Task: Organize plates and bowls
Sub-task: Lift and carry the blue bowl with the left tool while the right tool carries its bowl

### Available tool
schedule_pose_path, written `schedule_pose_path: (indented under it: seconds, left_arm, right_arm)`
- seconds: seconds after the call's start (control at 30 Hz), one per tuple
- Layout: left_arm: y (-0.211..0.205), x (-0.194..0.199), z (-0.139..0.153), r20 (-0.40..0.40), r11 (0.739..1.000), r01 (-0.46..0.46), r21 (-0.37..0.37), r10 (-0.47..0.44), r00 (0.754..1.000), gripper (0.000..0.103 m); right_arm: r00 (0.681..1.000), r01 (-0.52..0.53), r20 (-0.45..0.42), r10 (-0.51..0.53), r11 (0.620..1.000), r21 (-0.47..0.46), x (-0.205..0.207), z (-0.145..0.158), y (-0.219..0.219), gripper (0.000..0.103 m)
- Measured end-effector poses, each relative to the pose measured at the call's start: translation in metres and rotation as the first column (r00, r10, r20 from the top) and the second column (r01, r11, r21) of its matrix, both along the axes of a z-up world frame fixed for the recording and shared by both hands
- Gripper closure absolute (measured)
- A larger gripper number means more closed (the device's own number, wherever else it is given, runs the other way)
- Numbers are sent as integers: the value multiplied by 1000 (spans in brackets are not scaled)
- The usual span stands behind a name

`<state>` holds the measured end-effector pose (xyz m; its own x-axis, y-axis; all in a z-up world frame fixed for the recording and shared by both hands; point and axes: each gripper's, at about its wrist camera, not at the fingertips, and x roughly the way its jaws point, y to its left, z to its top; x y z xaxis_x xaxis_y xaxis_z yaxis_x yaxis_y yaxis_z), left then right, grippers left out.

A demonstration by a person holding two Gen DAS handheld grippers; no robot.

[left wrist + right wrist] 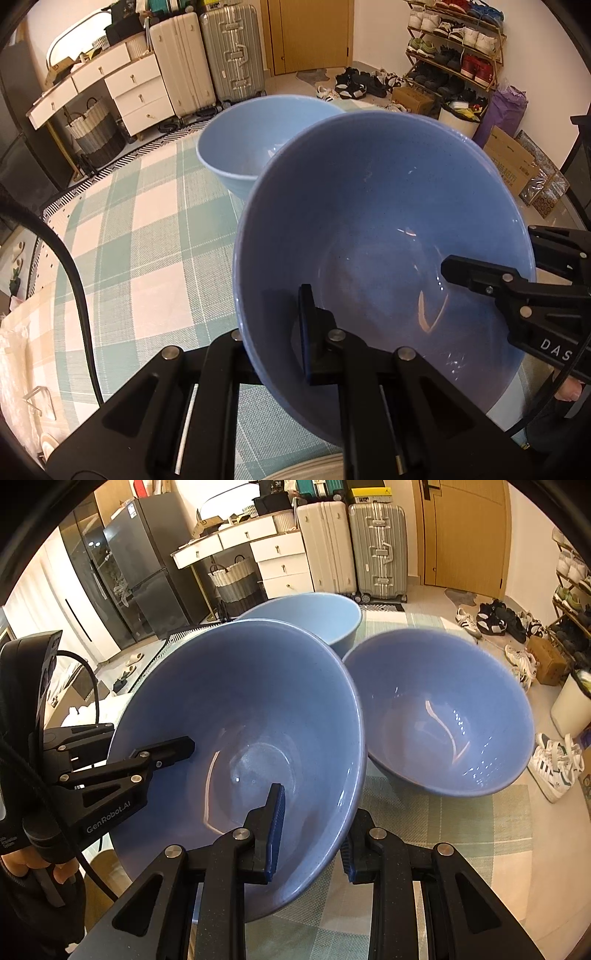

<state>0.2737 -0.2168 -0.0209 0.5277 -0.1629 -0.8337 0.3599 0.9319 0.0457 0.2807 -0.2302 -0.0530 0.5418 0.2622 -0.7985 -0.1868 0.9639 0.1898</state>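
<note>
Both grippers, angled downward, grip the tilted blue bowl [236,746].

The right gripper [308,834] is matte black with a fine speckle, its angular linkage arms cut with triangular windows and pinned by round silver screws. Its fingers [275,830] carry ribbed dark-blue pads. At nine o'clock in the right wrist view, the left gripper [184,746] shows white "GenRobot.AI" lettering, a thick black cable [94,690] looping behind it, and a black sleeve [44,915] below.
</note>
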Motion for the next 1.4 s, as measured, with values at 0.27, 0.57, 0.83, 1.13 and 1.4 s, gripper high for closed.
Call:
schedule_pose_path:
  seconds: [0.27, 0.57, 0.83, 1.13, 1.4]
  left_arm:
    - [-11, -17, 38, 60, 1000, 5, -1, -5, 998, 96]
    - [-40, -38, 88, 139, 1000, 16, 3, -17, 990, 96]
    - [-72, -55, 126, 177, 999, 34, 7, -35, 984, 96]
    - [-111, -61, 166, 213, 998, 64, 16, -66, 975, 96]
    - [-137, -50, 179, 189, 996, 90, 13, -91, 978, 96]
  right_arm:
    - [998, 1, 62, 0, 1000, -21, -17, 22, -5, 76]
    - [993, 23, 117, -20, 999, -24, -37, 55, -20, 76]
    - [988, 51, 148, -49, 999, -11, -45, 78, -43, 76]
    - [979, 93, 181, -92, 996, 6, -43, 101, -68, 76]
    - [973, 121, 198, -120, 993, 11, -31, 116, -84, 76]
